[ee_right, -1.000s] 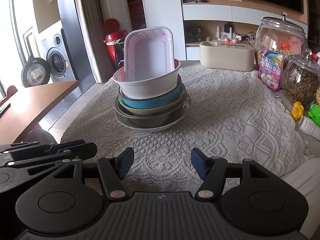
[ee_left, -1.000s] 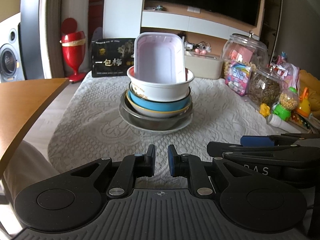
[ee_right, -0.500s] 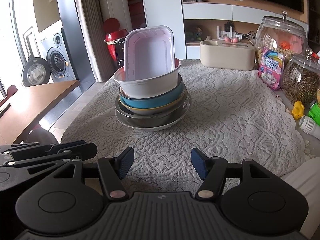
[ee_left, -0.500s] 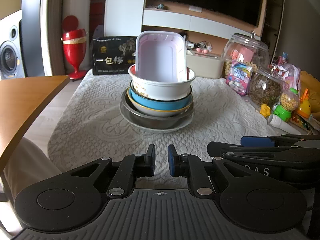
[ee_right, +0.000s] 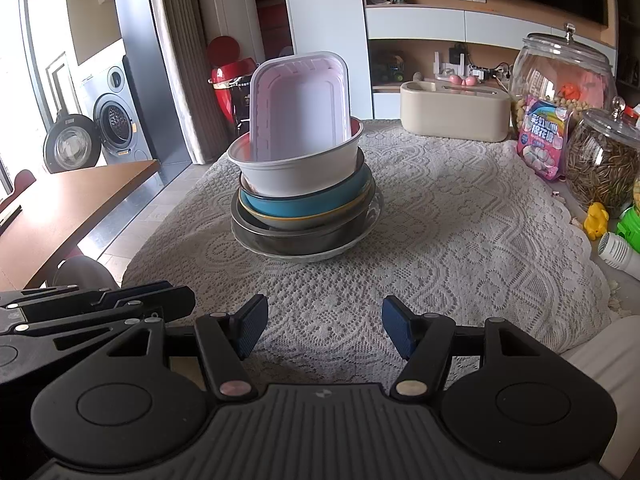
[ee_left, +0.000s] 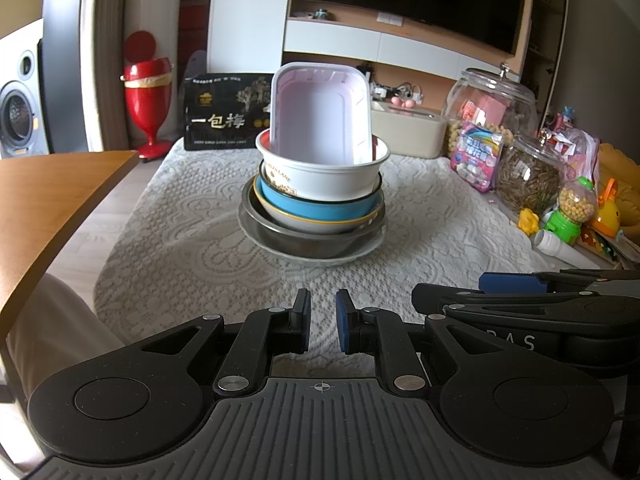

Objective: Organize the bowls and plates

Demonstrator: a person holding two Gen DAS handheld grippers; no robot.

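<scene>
Barely anything has changed over the last second: the left view has crept slightly nearer the stack (ee_left: 314,200), which stands at 12 o'clock on the lace-covered desk (ee_left: 420,216), a pink tray (ee_left: 320,120) leaning upright in the top white bowl (ee_left: 320,178). Left gripper (ee_left: 322,326) jaws are narrow and empty, right gripper (ee_right: 324,330) jaws wide and empty. Nested dishes fit either a finished stack or one awaiting sorting.

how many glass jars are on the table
2, both at the table's right edge: a large glass jar with pink packets farther back, and a smaller glass jar of dark sticks nearer. Clutter may hide more.
</scene>
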